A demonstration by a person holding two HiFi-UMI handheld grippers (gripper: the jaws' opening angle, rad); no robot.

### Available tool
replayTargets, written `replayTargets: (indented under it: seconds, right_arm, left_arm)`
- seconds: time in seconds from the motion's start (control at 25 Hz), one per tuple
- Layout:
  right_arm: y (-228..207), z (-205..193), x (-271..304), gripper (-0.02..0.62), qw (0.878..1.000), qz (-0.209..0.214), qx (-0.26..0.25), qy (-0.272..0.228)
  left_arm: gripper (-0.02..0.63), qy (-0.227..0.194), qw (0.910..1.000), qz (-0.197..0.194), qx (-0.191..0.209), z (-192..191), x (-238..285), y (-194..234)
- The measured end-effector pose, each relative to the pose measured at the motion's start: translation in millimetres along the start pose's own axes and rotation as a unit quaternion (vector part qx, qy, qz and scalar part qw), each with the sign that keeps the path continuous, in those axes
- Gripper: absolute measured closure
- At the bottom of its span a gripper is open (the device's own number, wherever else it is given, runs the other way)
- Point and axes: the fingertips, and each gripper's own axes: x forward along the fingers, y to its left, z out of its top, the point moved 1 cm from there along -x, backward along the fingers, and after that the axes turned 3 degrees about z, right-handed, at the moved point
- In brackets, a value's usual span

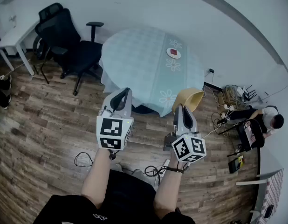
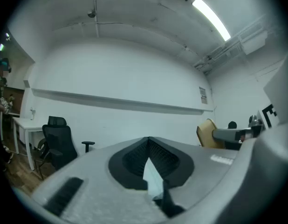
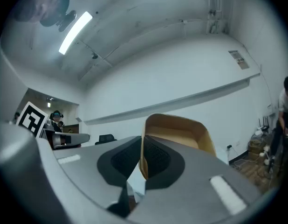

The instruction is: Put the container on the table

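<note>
A tan plastic container (image 1: pixel 191 99) hangs in the air just off the near right edge of the round table (image 1: pixel 134 55), which wears a pale blue flowered cloth. My right gripper (image 1: pixel 183 108) is shut on the container's rim. In the right gripper view the thin tan wall (image 3: pixel 181 129) stands pinched between the jaws of the right gripper (image 3: pixel 143 143). To its left my left gripper (image 1: pixel 123 92) is held level, shut and with nothing in it; its jaws (image 2: pixel 148 141) meet at the tips. The container (image 2: pixel 207 132) also shows at the right in the left gripper view.
A small white dish with something red (image 1: pixel 174 53) sits on the table's far right. A black office chair (image 1: pixel 65 41) and a white desk (image 1: pixel 13 34) stand to the left. Cables and power strips (image 1: pixel 232 97) lie on the wood floor at right, near a seated person (image 1: pixel 272 118).
</note>
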Motion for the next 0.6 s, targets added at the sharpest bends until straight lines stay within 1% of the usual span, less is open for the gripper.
replayTargets:
  seconds: [0.24, 0.44, 0.6]
  right_arm:
    - [8, -5, 9, 0.569, 1.000, 0.005, -0.023, 0.012]
    - [4, -15, 15, 0.568, 0.999, -0.015, -0.024, 0.024]
    - [5, -18, 19, 0.568, 0.999, -0.015, -0.036, 0.034]
  left_arm:
    - [0.604, 0.008, 0.9999, -0.001, -0.015, -11, 5, 12]
    - [0.604, 0.015, 0.9995, -0.007, -0.027, -20, 14, 17]
    - [0.604, 0.018, 0.9991, -0.006, -0.038, -24, 20, 25]
